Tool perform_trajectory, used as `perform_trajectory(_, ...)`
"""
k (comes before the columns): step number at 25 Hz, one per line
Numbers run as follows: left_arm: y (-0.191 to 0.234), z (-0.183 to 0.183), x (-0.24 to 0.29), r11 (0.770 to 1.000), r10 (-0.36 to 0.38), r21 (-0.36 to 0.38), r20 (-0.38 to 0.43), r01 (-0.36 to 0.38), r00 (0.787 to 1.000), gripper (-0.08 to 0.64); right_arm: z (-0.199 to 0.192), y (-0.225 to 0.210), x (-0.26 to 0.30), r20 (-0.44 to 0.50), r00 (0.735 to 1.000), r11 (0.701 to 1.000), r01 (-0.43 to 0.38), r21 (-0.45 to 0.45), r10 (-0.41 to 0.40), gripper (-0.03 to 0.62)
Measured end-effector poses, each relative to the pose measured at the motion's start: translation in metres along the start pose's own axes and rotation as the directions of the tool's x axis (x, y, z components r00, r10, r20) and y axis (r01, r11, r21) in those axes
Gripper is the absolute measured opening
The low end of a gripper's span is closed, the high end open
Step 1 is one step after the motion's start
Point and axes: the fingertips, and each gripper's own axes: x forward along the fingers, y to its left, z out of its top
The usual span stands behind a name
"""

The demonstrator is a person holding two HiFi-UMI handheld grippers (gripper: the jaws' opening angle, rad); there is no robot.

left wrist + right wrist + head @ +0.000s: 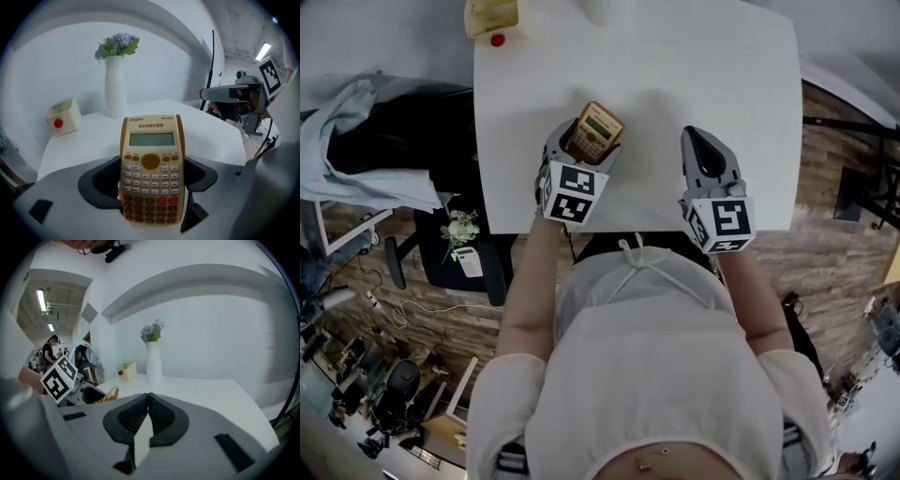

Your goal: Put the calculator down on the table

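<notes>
A tan calculator [594,132] with a grey display is held in my left gripper [577,150], above the near half of the white table [694,75]. In the left gripper view the calculator [152,171] stands upright between the dark pads, its keys facing the camera, and the jaws are shut on its lower half. My right gripper [706,150] hovers over the table to the right, its jaws shut with nothing between them [148,399]. From the right gripper view the left gripper [89,392] with the calculator's edge shows at the left.
A white vase with flowers [115,79] and a small cream box with a red button [62,117] stand at the table's far side. The box [492,19] shows at the table's far left corner. A dark chair with a pale cloth [375,141] stands left of the table.
</notes>
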Motion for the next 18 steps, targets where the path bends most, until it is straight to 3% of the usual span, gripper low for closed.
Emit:
perform_trajectory(11, -0.011, -0.018, 0.027, 0.995, -0.032, 0.085, -0.182, 0.049, 0.983, 0.405, -0.006, -0.01, 0.014, -0.036, 0.999, 0.996, 0.037, 0.08, -0.034, 0.006)
perform_trajectory(18, -0.013, -0.019, 0.03, 0.995, -0.05, 0.073, -0.181, 0.064, 0.982, 0.397, -0.01, -0.014, 0.01, -0.048, 0.997, 0.994, 0.065, 0.092, -0.061, 0.006)
